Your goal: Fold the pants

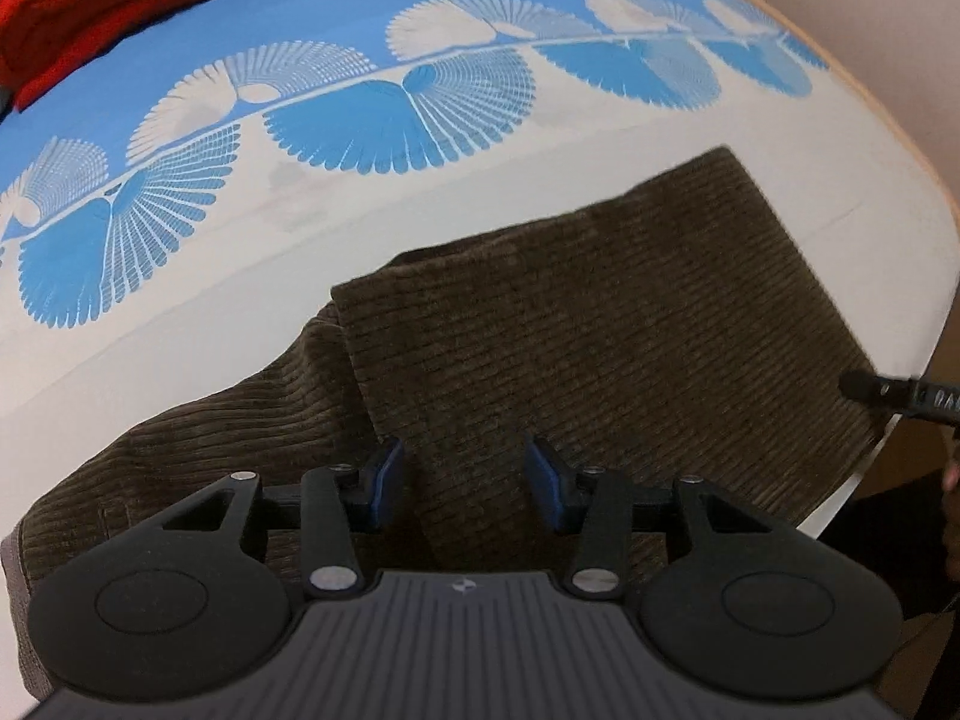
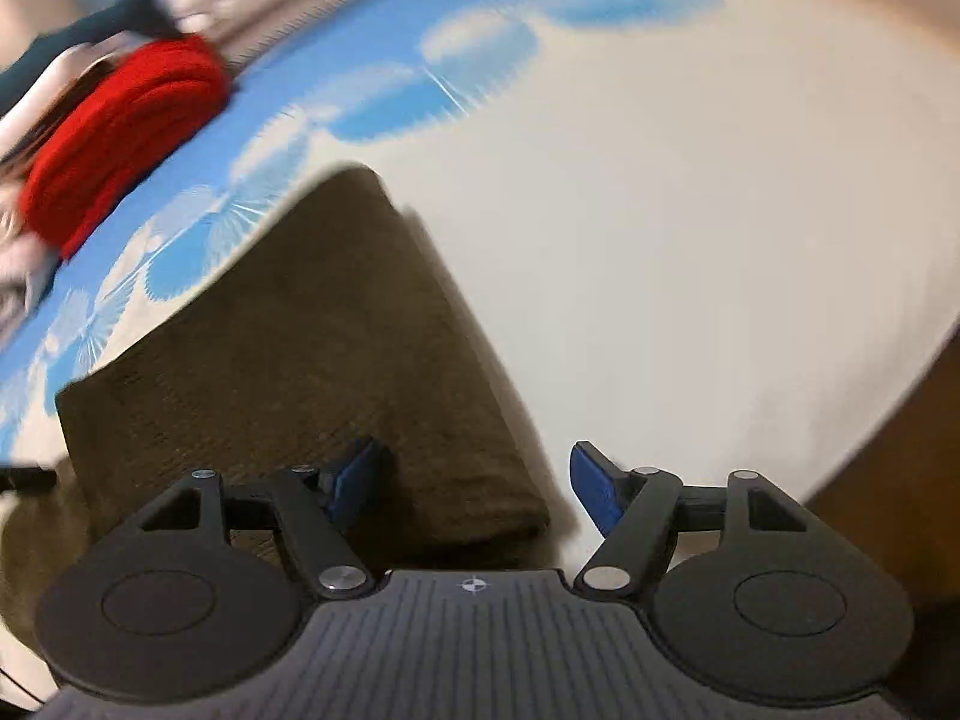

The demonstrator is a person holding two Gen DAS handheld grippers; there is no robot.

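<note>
Both hand-held grippers, left [image 1: 465, 483] and right [image 2: 477, 489], gape over unlabelled brown pants [image 1: 600, 324].

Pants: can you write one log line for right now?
pants: brown, folded, on table | left gripper: open above pants | right gripper: open at pants' edge | nothing held

Both views are taken close above the brown pants [image 1: 600, 324], angled steeply down along each hand-held gripper. The pants, blue-patterned counter [image 1: 372, 12] and, seemingly, the red cloth [image 2: 120, 138] are shared.
</note>
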